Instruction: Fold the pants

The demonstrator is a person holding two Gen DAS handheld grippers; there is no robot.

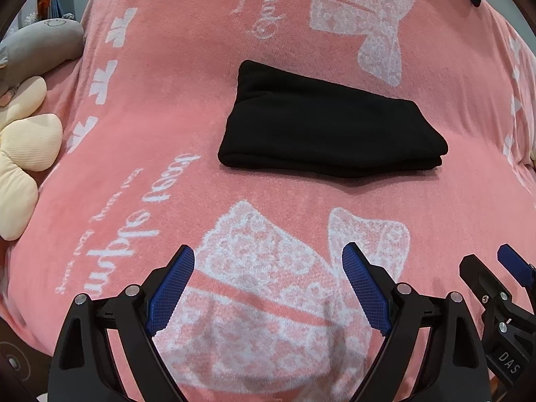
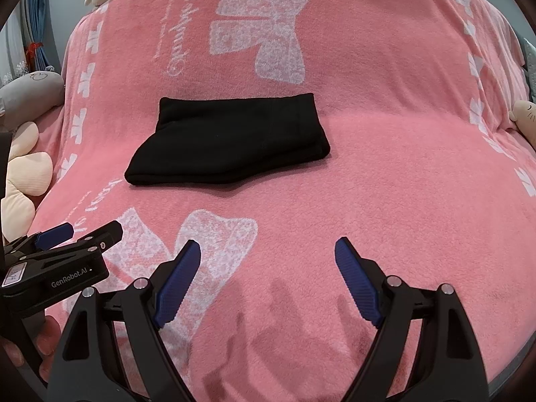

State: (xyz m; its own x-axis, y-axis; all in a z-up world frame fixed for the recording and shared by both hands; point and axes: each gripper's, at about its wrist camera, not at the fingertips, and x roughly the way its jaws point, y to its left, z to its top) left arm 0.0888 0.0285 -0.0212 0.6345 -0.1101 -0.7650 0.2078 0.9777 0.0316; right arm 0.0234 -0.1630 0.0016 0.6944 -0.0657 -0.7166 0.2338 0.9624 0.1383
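left gripper [image 2: 77, 234]: "GenRobot.AI" | right gripper [image 1: 502, 268]: "DAS"

We see the pants [image 1: 330, 127] folded into a compact black bundle, several layers thick, lying flat on the pink blanket [image 1: 167, 107]. From the left gripper [image 1: 268, 261] they lie well ahead of the spread jaws and slightly to the right, with stacked fold edges showing at their right end. From the right gripper [image 2: 268, 254] the pants [image 2: 231, 140] lie ahead and to the left, untouched by either.
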